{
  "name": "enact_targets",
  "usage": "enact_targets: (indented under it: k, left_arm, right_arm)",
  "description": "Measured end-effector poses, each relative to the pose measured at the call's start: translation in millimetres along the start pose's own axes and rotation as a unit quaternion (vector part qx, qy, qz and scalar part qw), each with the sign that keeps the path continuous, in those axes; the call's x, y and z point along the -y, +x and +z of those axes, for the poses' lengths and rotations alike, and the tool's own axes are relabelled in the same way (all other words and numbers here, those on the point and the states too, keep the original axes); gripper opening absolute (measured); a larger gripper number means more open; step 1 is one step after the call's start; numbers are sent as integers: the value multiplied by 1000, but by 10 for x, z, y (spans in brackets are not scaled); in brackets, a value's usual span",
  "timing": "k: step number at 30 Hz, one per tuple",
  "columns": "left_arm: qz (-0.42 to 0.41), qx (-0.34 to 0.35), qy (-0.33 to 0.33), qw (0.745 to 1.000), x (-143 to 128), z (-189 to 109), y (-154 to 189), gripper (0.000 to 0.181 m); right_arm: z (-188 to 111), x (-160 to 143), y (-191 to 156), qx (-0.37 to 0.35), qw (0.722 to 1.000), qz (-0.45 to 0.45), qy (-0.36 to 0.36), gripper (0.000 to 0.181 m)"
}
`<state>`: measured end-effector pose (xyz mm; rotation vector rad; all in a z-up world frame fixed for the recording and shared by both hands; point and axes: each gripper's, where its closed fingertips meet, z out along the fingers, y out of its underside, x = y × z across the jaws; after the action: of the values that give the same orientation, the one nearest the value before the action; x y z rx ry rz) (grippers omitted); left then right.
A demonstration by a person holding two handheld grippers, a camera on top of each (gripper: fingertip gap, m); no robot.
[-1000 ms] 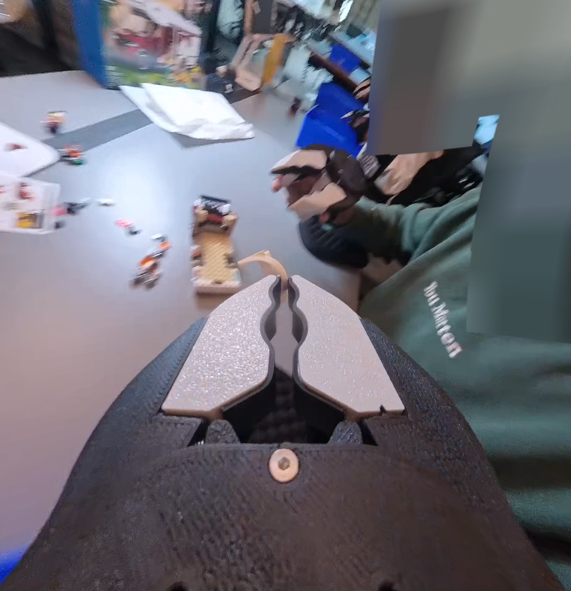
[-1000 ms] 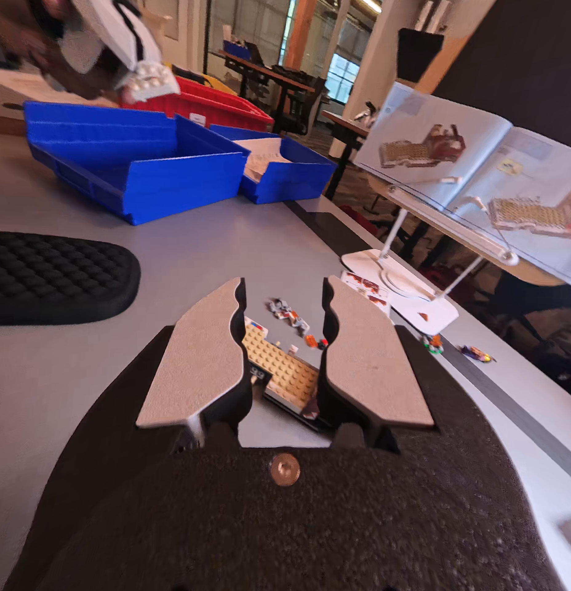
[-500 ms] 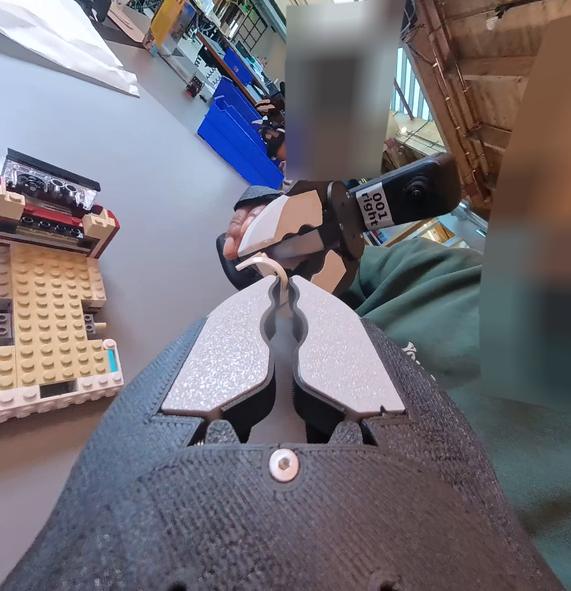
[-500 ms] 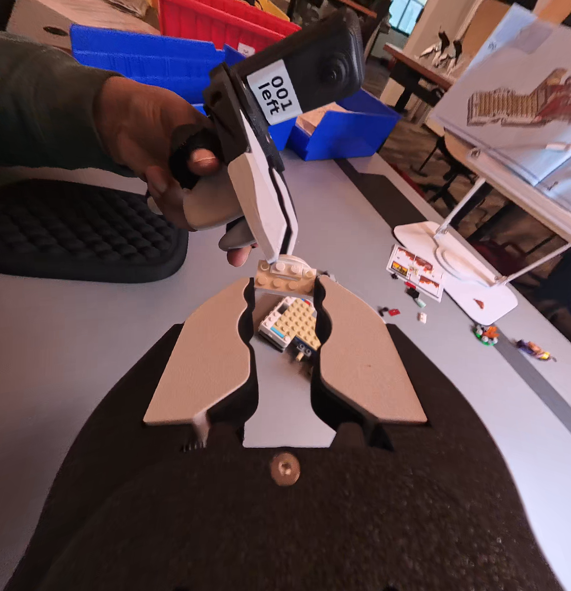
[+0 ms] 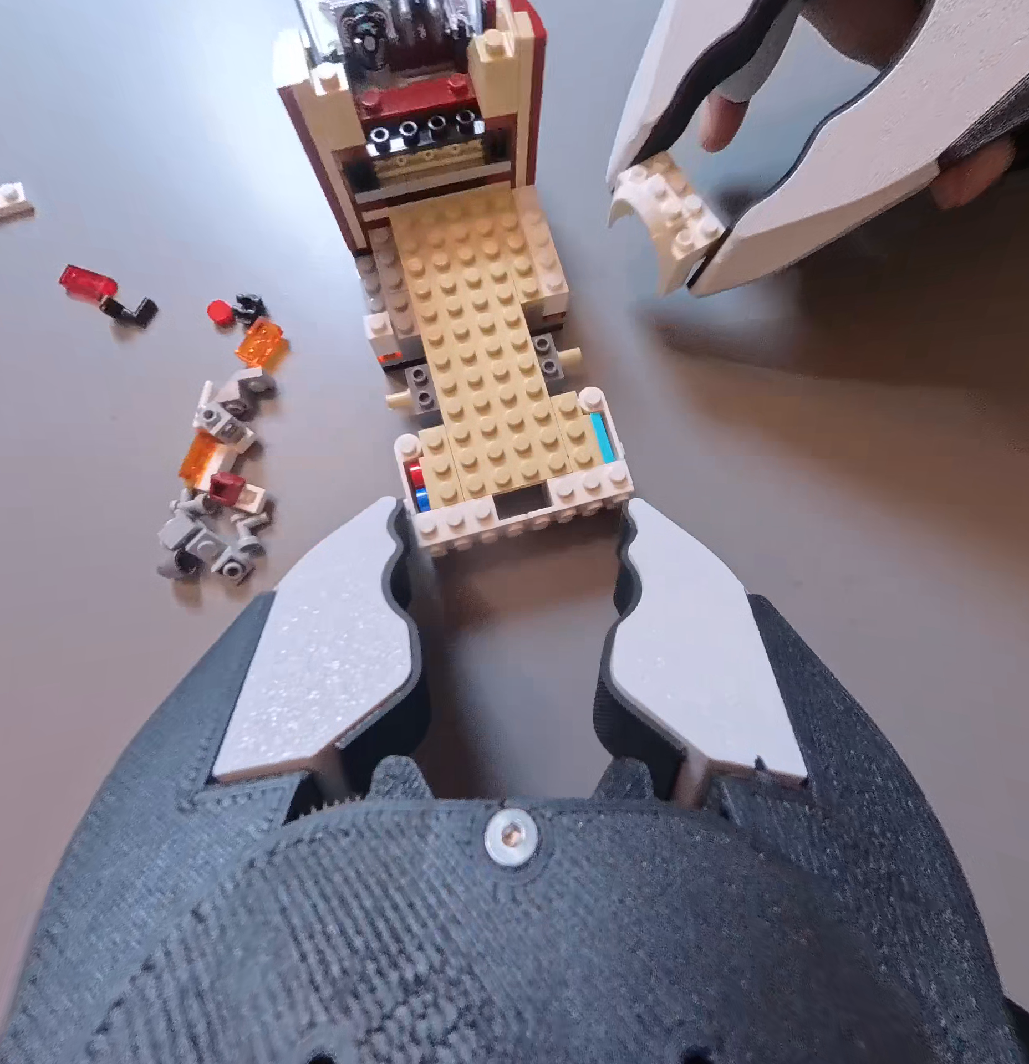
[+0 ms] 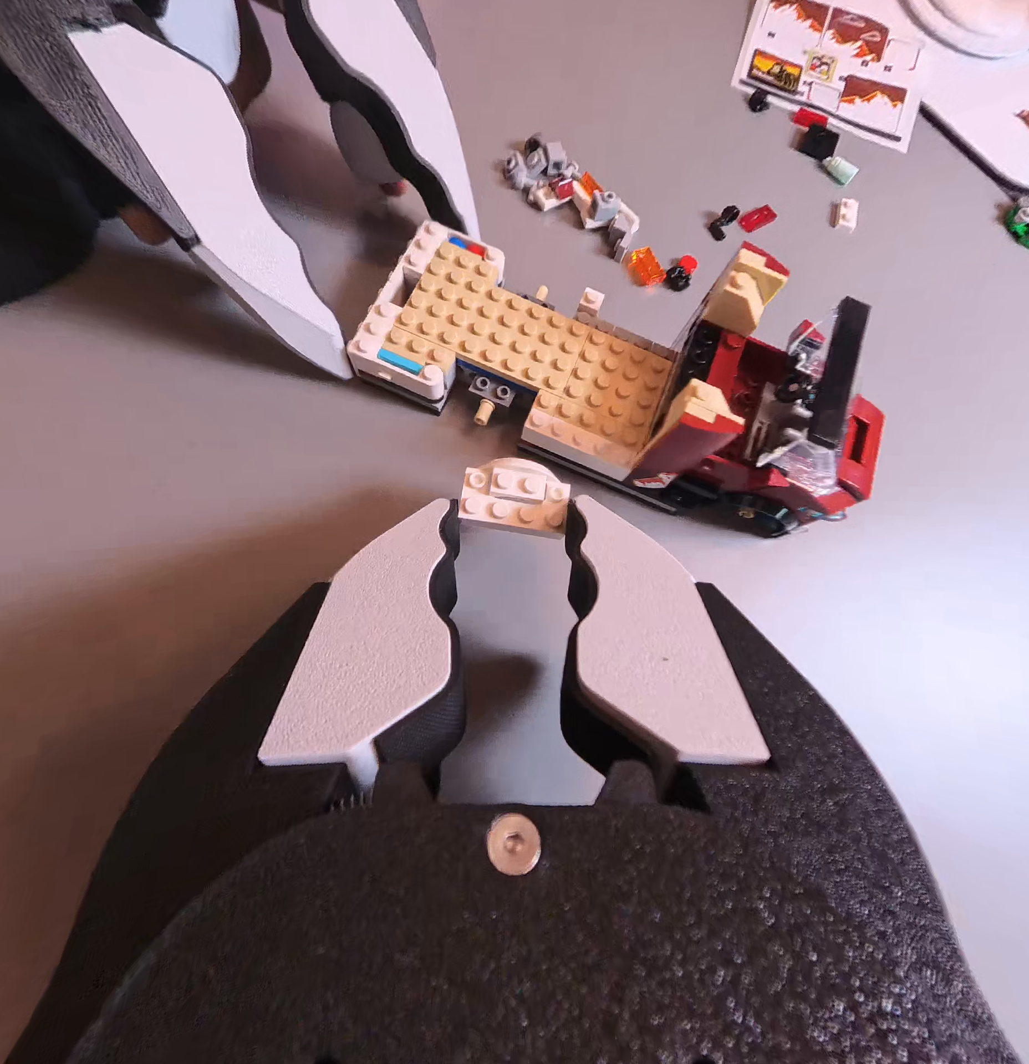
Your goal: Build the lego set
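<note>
The lego truck (image 5: 477,345) has a tan studded bed, a white rear rim and a dark red cab at its far end. It also shows in the right wrist view (image 6: 558,357). My left gripper (image 5: 512,518) is open and empty, with one fingertip on each side of the truck's white rear end. It also shows in the right wrist view (image 6: 400,293). My right gripper (image 6: 512,509) is shut on a white wheel-arch piece (image 6: 515,501) and holds it just beside the truck. In the left wrist view the right gripper (image 5: 668,227) holds the arch piece (image 5: 676,198) to the right of the bed.
Loose grey, orange and red pieces (image 5: 218,460) lie on the grey table left of the truck, and show in the right wrist view (image 6: 575,184). A sticker sheet (image 6: 823,69) and a white stand base (image 6: 996,121) lie farther off. The white stand base (image 6: 996,121) lies around 30 cm away from my left fingertips.
The arch piece has passed from my left gripper to my right gripper. My left gripper has opened and come down to the truck's rear end. My right gripper has shut on the piece.
</note>
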<state>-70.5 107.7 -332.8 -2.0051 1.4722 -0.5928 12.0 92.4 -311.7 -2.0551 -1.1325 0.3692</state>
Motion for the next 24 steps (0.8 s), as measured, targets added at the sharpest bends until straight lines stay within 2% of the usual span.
enact_targets:
  k: [3, 8, 12, 16, 20, 24]
  left_arm:
    - [16, 1, 1, 1000, 18, -8, 120, 51]
    - [19, -19, 16, 999, 65, 3, 299, 45]
    - [14, -18, 22, 999, 68, -10, 293, 48]
    - [4, -13, 57, 998, 155, -134, 240, 49]
    - [-17, 4, 158, 987, 435, -585, 175, 47]
    - [-38, 77, 244, 966, 571, -1349, -17, 46]
  right_arm:
    - [39, -60, -54, 10, 1000, -15, -20, 35]
    - [53, -145, -81, 18, 998, -33, -42, 36]
    - [45, -178, -106, 28, 997, -44, -57, 37]
    - [41, -183, -108, 40, 997, -40, -57, 49]
    - [6, -151, -117, 48, 997, -42, -42, 50]
    - [-164, 4, -67, 44, 998, -39, 8, 51]
